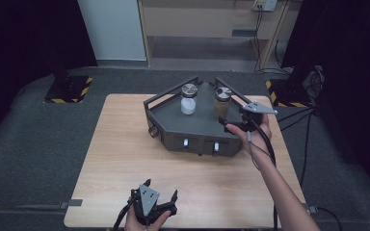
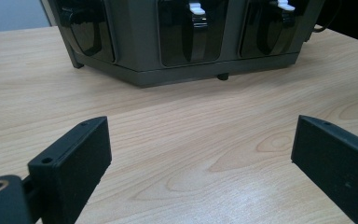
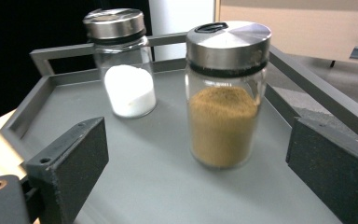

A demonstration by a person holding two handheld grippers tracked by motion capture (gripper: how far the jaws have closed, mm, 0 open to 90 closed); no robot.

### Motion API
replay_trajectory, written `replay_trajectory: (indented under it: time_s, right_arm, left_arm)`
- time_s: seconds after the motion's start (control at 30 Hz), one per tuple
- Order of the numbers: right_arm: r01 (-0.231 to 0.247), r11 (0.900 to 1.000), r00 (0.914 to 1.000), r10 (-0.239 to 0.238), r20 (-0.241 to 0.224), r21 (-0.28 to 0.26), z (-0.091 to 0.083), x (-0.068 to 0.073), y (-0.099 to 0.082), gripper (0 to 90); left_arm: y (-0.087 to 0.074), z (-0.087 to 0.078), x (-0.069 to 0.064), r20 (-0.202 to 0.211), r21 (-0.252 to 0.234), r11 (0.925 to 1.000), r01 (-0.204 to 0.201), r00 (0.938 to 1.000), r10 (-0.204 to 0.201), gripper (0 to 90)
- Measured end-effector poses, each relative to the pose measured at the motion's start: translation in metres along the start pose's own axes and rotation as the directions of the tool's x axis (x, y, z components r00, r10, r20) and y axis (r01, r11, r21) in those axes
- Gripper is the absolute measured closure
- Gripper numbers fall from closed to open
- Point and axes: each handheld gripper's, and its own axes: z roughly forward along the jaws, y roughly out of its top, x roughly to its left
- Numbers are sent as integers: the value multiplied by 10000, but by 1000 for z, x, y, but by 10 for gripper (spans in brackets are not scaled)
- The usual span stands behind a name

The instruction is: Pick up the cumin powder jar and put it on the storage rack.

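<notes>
A dark grey rack [image 1: 173,122] stands at the back middle of the wooden table [image 1: 125,159]. On its railed top are two glass jars with metal lids: one of white powder [image 1: 189,99] [image 3: 128,79] and one of brown powder [image 1: 222,102] [image 3: 223,112]. My right gripper [image 1: 230,122] [image 3: 196,149] is at the rack's right side, over its top [image 3: 158,186], open. The brown jar stands upright just ahead of its jaws, with the pads clear of it. My left gripper [image 1: 161,188] [image 2: 200,154] stays open over bare wood near the table's front edge, facing the rack's front [image 2: 140,51].
The rack's front has dark compartments with white levers [image 2: 196,8]. A raised rail [image 3: 307,88] runs round the rack's top. Striped stand bases sit on the carpet at back left [image 1: 67,89] and back right [image 1: 284,94], with cables [image 1: 303,125] on the right.
</notes>
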Motion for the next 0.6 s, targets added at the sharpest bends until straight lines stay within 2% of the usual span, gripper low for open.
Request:
replay_trajectory:
  time_s: [0.17, 0.2, 0.6]
  right_arm:
    - [5, 9999, 10000, -6, -64, -146, -24, 3, -10, 67]
    - [5, 9999, 10000, -6, -64, -146, -24, 3, -10, 67]
    - [161, 9993, 9998, -157, 140, -334, -86, 11, -50, 66]
  left_arm:
    - [0, -2, -1, -76, -85, 10000, -38, 10000, 37, 39]
    - [0, -2, -1, -76, -85, 10000, -38, 10000, 37, 39]
    - [-3, -3, -3, -206, -78, 9999, -140, 9997, 138, 39]
